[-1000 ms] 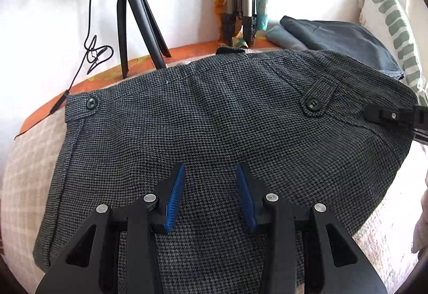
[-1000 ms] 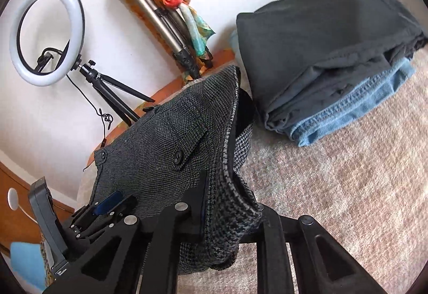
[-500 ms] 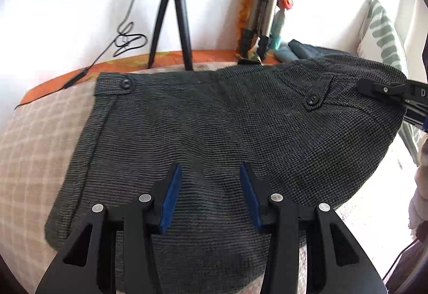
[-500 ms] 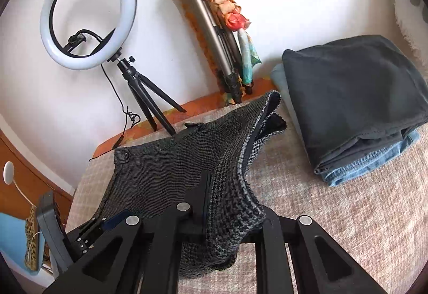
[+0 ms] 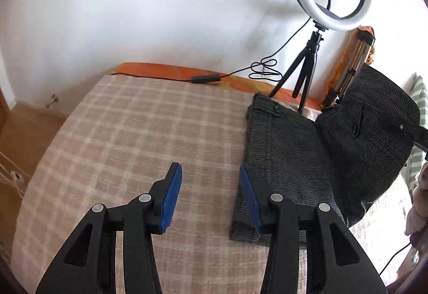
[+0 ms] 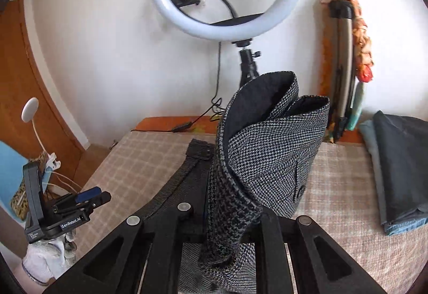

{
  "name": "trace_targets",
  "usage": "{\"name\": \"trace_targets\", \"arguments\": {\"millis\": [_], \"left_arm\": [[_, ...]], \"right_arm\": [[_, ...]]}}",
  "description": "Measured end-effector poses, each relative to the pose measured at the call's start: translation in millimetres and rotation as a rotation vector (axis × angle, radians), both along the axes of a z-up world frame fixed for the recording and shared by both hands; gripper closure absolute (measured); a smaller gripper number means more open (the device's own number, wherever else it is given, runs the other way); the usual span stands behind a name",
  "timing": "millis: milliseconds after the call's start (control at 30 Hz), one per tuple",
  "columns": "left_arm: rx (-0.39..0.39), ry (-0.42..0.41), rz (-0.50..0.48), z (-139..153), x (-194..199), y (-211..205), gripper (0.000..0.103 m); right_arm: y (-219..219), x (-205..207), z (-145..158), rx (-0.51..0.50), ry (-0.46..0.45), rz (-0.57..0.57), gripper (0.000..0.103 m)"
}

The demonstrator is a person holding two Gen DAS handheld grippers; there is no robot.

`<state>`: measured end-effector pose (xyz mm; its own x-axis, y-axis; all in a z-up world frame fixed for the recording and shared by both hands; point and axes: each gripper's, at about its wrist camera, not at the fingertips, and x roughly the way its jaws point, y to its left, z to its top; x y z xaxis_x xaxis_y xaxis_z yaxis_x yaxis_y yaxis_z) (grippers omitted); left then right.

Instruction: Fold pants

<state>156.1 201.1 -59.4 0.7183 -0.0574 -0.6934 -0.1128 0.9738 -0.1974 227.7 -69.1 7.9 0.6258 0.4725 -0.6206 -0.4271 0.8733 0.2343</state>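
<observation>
Swung off the cloth since a second ago, the left tongs (image 5: 207,195) hang open over the bed (image 5: 133,133), while the right tongs (image 6: 227,216) clamp the pants (image 6: 267,149), lifting one side to fold it across.

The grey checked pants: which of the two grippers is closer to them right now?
Right. The right gripper is shut on a raised fold of the grey checked pants. The left gripper is open, empty, over the plaid blanket beside their near edge.
</observation>
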Motion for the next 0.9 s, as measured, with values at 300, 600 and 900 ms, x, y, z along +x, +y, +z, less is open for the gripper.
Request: {"name": "trace_targets", "arguments": {"millis": [300,600,900], "left_arm": [[-0.022,-0.003,0.019,-4,-15,18,0.060],[-0.034,-0.003,0.009,-7,-17,20,0.060],[-0.025,-0.007,0.001,-5,-18,16,0.060]], "right_arm": [[106,-8,-44,-0.150,0.048,0.171,0.094],[149,-2,-88,-0.232,0.103,0.205,0.094],[151,5,-103,-0.224,0.144,0.228,0.094]]}}
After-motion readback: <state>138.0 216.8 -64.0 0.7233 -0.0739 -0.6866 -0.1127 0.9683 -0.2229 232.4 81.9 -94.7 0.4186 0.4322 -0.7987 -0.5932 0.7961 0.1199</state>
